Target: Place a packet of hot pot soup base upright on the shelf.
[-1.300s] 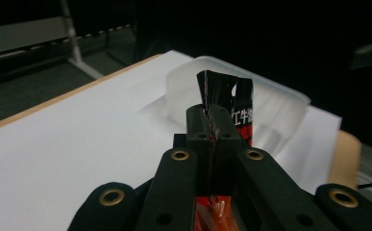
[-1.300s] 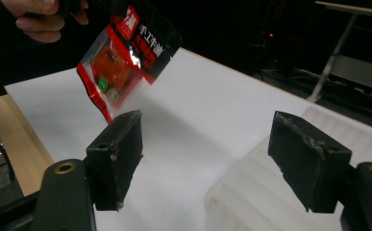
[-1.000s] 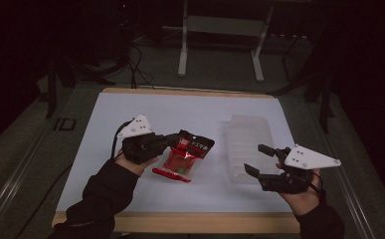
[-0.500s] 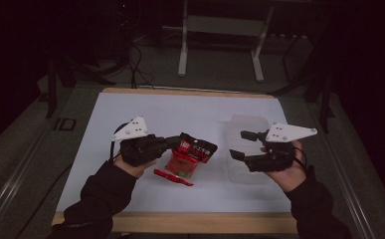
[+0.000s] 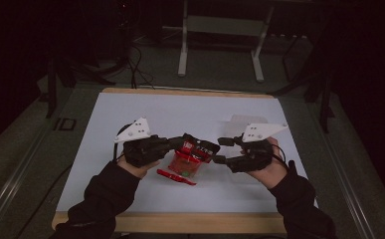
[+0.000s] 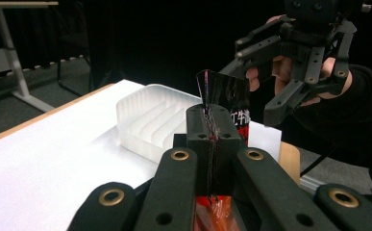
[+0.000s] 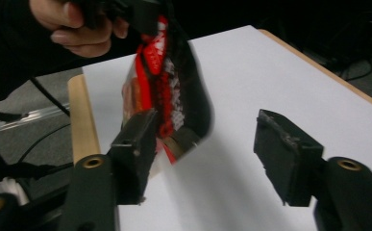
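Snack packet (image 5: 192, 155) | left claw (image 5: 180, 143) clamped on it | right claw (image 5: 221, 150) apart | clear tray (image 6: 150, 118) behind

Black grippers, black sleeves

Each gripper (image 5: 180, 144) has brass-ringed screws behind its black jaws, a white three-cornered plate (image 5: 134, 130) above, dark sleeves (image 5: 105, 191) behind.

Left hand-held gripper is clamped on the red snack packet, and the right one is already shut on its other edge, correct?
Not quite. The left hand-held gripper is clamped on the snack packet, but the right hand-held gripper is open; the right gripper view shows its jaws spread apart, with the packet near one jaw.
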The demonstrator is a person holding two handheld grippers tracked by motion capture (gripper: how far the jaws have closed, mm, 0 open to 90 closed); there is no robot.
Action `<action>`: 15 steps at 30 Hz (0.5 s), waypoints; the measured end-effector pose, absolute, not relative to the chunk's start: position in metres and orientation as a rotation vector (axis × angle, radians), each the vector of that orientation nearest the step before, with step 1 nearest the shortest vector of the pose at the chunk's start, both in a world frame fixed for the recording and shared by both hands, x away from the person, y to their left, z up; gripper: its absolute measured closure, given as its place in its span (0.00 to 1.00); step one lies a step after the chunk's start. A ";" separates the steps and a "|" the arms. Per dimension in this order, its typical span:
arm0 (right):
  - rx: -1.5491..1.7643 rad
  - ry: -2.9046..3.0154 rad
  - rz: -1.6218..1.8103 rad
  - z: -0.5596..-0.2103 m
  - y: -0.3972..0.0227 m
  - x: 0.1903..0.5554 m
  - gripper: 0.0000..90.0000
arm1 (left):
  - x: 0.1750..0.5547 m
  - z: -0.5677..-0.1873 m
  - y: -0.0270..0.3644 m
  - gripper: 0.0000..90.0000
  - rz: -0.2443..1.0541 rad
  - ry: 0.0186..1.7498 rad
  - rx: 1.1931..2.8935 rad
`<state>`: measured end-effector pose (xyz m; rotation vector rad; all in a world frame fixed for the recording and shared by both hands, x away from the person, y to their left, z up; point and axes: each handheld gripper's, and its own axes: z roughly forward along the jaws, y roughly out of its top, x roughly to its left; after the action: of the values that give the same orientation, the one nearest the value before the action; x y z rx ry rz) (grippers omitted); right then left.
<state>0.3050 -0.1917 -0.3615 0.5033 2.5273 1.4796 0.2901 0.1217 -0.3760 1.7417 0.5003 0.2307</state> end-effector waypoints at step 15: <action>0.404 2.613 1.434 -0.365 -0.175 0.305 0.96 | 0.292 -0.377 0.113 0.99 0.225 0.496 1.738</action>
<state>0.3047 -0.1753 -0.3652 0.4044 2.6132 1.4336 0.2917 0.1131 -0.3775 1.7381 0.4958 0.2254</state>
